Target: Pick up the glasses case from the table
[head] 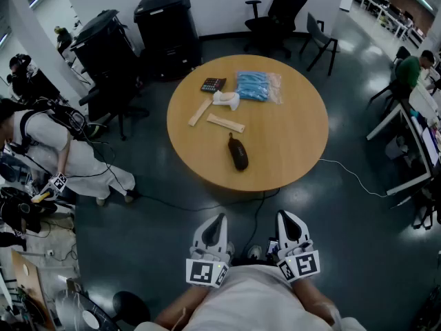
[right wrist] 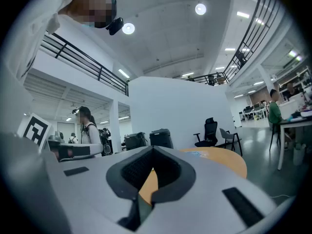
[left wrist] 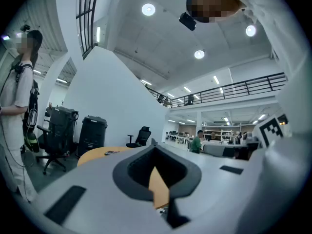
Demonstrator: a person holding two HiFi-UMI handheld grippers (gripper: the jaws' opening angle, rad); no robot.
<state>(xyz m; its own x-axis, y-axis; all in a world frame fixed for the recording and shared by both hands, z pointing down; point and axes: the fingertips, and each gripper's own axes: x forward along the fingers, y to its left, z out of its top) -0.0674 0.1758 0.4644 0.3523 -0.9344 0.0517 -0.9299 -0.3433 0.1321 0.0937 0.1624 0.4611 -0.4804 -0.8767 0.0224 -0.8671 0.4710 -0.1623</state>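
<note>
We hold both tools low against our body, pointing level, well short of the round worktop (head: 293, 140). This looks like a start pose, with the reach not yet begun.

The left gripper (head: 218, 219) has its fingers (left wrist: 105, 189) pressed together with nothing between them. The right gripper (head: 285, 216) is the same, tips meeting and empty.

The glasses case (head: 238, 154) is a dark oval lying flat on the near-middle of the worktop, apart from the other items. We judge it an easy approach from our side, with nothing blocking it. The case is closed, so we cannot tell what is inside.

Farther back are two wooden sticks (head: 225, 123), a white object (head: 226, 100), a calculator (head: 213, 85) and a clear bag (head: 258, 87) holding something blue. Two black bins (head: 164, 29) stand beyond the worktop at far left, lids shut.
</note>
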